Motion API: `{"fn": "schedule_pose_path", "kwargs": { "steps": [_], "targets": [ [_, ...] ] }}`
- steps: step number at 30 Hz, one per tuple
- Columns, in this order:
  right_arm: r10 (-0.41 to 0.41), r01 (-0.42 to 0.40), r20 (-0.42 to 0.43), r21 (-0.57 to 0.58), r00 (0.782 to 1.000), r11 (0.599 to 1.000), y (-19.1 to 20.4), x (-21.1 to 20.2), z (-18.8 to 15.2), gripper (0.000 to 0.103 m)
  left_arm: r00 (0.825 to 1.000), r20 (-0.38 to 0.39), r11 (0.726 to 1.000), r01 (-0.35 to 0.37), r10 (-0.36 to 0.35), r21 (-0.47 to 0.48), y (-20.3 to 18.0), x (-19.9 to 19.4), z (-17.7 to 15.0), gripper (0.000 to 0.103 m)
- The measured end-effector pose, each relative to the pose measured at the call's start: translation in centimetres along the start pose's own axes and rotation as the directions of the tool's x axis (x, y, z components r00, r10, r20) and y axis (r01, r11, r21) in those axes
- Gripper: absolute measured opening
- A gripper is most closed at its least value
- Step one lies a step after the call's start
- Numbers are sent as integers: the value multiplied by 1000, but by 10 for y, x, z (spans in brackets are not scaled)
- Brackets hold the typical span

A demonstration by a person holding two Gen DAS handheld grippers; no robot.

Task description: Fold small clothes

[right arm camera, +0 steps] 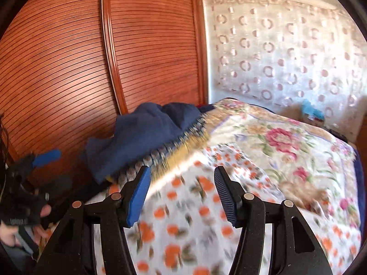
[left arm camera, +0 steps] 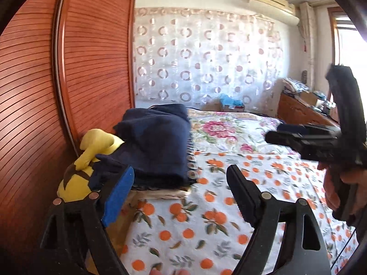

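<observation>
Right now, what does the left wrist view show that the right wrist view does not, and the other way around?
Only the left wrist view shows the yellow plush toy beside the dark blue clothes, the air conditioner high on the wall, and the cluttered wooden dresser.

Only the right wrist view shows the woven yellow-and-grey edge under the clothes.

Both show the open left gripper, the open right gripper, the wooden wardrobe, the circle-patterned curtain and the orange-print sheet.
</observation>
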State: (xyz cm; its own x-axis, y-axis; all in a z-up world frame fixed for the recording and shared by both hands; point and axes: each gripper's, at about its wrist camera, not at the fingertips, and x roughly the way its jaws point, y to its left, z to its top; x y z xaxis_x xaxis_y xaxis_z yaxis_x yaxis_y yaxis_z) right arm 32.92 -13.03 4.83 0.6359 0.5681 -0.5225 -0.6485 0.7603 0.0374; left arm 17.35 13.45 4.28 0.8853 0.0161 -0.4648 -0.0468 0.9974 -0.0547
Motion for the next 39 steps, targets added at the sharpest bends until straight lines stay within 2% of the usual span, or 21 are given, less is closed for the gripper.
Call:
{"fn": "schedule_pose_path", "kwargs": {
  "steps": [7, 12, 19, 22, 26, 30, 35, 39],
  "targets": [
    [-144, 140, 30, 98, 989, 985, 2, -105, -49, 71, 996, -15, 996, 85, -85, 35, -40, -22, -9, 83],
    [-287, 280, 33, 146, 957, 949, 14, -174, -83, 71, 993, -10, 990, 122, -122, 77, -70, -39, -14, 83],
    [-381, 363, 71, 184, 922, 913, 43, -248, -111, 71, 986, 13, 979, 166, -169, 115, -108, -68, -19, 83],
    [-391, 364, 86, 230, 916, 903, 56, -272, -117, 71, 982, 9, 975, 187, -189, 121, -119, -78, -19, 83],
    [-448, 412, 95, 264, 889, 872, 73, -300, -130, 71, 981, 16, 974, 188, -192, 127, -133, -91, -20, 83],
    [-473, 432, 98, 282, 876, 857, 91, -312, -135, 71, 979, 19, 971, 199, -203, 134, -147, -101, -20, 83],
    [-473, 423, 115, 300, 874, 855, 94, -323, -141, 71, 976, 35, 967, 205, -213, 151, -159, -116, -19, 83],
    [-476, 424, 126, 299, 871, 855, 99, -328, -146, 71, 980, 52, 971, 185, -195, 150, -162, -125, -16, 83]
  ]
}}
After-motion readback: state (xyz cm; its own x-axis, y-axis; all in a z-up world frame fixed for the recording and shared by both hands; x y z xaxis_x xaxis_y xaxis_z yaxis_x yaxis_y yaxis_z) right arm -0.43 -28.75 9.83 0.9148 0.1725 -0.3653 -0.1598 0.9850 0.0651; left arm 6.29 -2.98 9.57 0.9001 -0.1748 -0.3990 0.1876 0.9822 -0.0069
